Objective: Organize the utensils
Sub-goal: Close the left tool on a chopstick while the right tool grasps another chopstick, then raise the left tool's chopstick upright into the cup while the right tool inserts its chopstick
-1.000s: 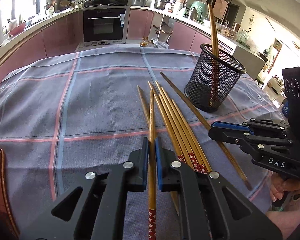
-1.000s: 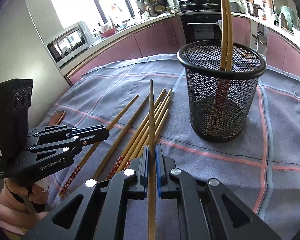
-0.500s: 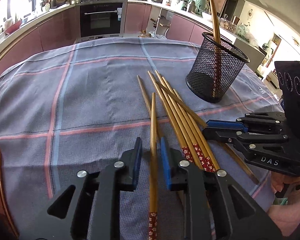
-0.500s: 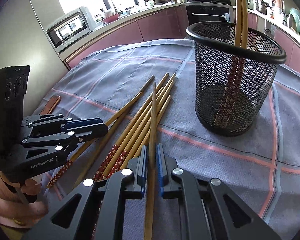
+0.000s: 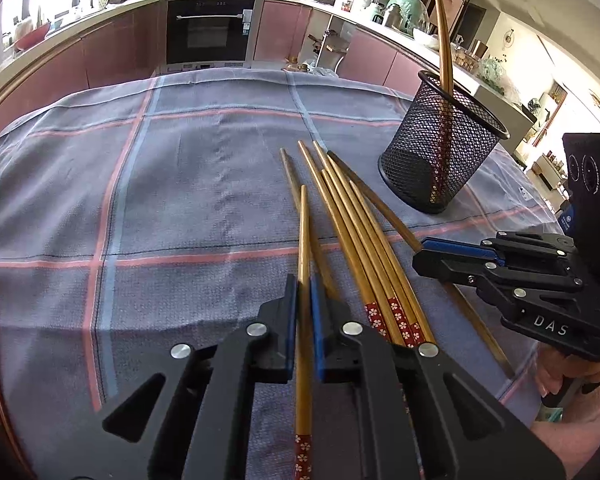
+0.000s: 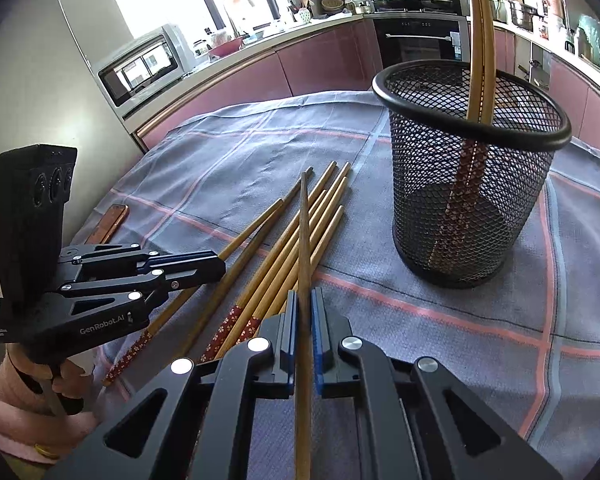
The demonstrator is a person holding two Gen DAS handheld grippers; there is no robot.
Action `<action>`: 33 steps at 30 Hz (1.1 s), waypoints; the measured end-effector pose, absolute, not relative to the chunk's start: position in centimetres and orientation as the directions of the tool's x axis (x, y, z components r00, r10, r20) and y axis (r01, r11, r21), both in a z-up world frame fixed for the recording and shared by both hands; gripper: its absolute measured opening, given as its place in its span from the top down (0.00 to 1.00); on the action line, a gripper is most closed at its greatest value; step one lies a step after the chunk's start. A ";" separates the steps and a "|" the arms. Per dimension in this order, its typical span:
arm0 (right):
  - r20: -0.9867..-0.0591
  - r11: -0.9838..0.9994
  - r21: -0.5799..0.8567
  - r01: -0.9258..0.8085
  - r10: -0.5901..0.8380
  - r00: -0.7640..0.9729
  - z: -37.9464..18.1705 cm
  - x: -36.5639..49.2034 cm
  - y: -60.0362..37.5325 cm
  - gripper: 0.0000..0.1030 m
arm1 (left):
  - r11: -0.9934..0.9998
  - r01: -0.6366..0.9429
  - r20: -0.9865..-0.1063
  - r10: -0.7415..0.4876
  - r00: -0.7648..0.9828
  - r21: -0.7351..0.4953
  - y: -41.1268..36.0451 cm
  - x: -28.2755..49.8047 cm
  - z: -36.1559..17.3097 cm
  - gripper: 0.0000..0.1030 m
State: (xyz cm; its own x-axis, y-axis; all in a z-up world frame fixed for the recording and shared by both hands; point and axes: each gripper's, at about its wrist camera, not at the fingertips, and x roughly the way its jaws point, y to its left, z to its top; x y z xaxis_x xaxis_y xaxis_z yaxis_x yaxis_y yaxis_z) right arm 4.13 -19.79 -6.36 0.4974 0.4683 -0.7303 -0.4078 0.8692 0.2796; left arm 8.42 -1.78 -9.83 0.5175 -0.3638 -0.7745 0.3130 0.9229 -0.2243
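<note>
My left gripper [image 5: 304, 280] has its jaws closing tight on a gold chopstick [image 5: 303, 232] with a red flowered end, pads pressing both its sides. Just right of it, several more chopsticks [image 5: 360, 240] lie fanned on the checked cloth [image 5: 180, 200]. My right gripper [image 6: 305, 294] grips a plainer brown chopstick [image 6: 305, 232] the same way, above that same pile [image 6: 292, 248]. A black mesh cup [image 6: 472, 200] stands upright to the right, with two chopsticks [image 6: 478, 40] leaning in it. Each gripper shows in the other's view: the right gripper [image 5: 418, 254] and the left gripper [image 6: 220, 268].
A phone in a copper-coloured case [image 6: 110, 224] lies at the cloth's left edge. A person's hand in a pink sleeve [image 6: 28, 400] holds the left gripper's handle. Pink kitchen cabinets and an oven [image 5: 212, 32] run behind the table.
The left jaws stood apart around the chopstick half a second ago and now press on it. The right gripper has kept its hold, and the mesh cup looks slightly nearer in its view.
</note>
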 end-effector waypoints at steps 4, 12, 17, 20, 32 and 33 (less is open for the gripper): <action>-0.722 0.868 0.279 -0.411 0.472 0.507 -5.9 3.7 -20.0 0.94 | 0.918 0.318 -0.761 -0.380 0.526 -0.238 -1.9 8.0 -9.6 0.93; -0.713 0.866 0.288 -0.409 0.479 0.512 -5.5 3.4 -19.9 0.94 | 0.896 0.323 -0.722 -0.438 0.536 -0.304 -0.8 7.6 -9.0 0.93; -0.685 0.860 0.280 -0.426 0.490 0.539 -4.2 2.9 -19.6 0.94 | 0.875 0.351 -0.688 -0.481 0.544 -0.334 -0.4 7.4 -7.7 0.93; -0.661 0.853 0.285 -0.437 0.505 0.555 -3.2 2.7 -19.6 0.94 | 0.861 0.372 -0.665 -0.505 0.550 -0.346 -0.3 7.2 -6.6 0.93; -0.550 0.828 0.305 -0.470 0.556 0.623 1.3 1.6 -21.2 0.94 | 0.798 0.453 -0.571 -0.602 0.559 -0.398 0.0 6.4 -1.5 0.93; -0.539 0.827 0.307 -0.471 0.559 0.630 1.8 1.6 -21.5 0.94 | 0.791 0.461 -0.560 -0.610 0.560 -0.401 -0.1 6.3 -0.9 0.93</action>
